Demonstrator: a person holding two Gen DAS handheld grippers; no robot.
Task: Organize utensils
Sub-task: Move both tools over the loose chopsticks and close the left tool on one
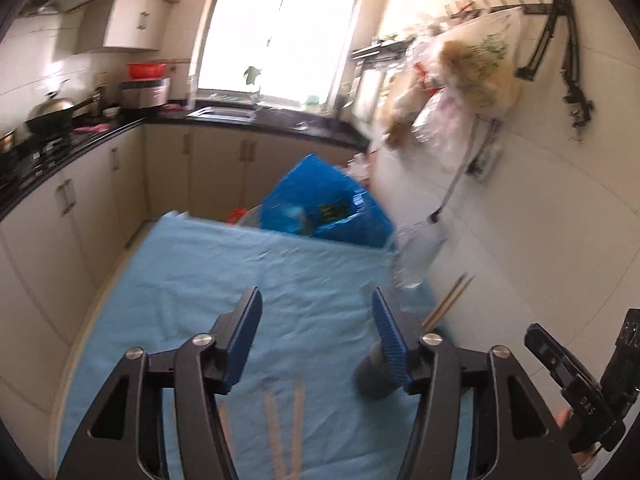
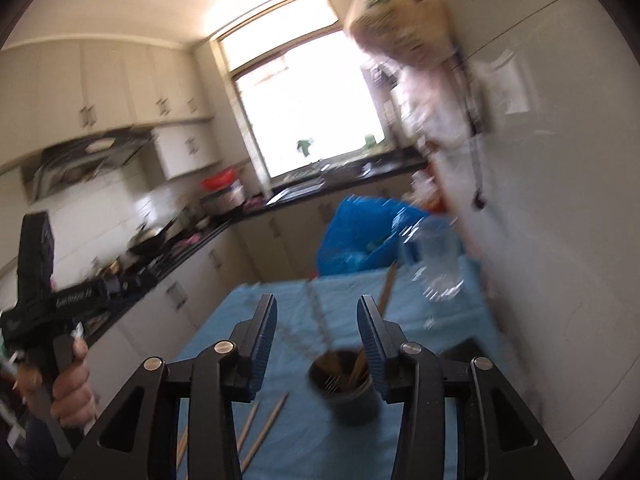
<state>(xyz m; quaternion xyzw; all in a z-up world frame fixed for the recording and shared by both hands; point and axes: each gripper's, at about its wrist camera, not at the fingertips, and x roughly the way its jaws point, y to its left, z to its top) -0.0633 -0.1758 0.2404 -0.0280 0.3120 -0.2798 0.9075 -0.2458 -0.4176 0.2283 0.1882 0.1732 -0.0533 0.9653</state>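
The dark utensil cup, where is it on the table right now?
In the right wrist view the dark utensil cup stands on the blue cloth just below the open right gripper, with loose chopsticks lying to its left.

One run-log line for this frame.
left gripper open, empty | right gripper open, empty | dark cup holds utensils | loose chopsticks on blue cloth

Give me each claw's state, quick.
Left claw: open, holding nothing; blue cloth shows between its fingers.
Right claw: open, holding nothing; the cup stands just below its right finger.
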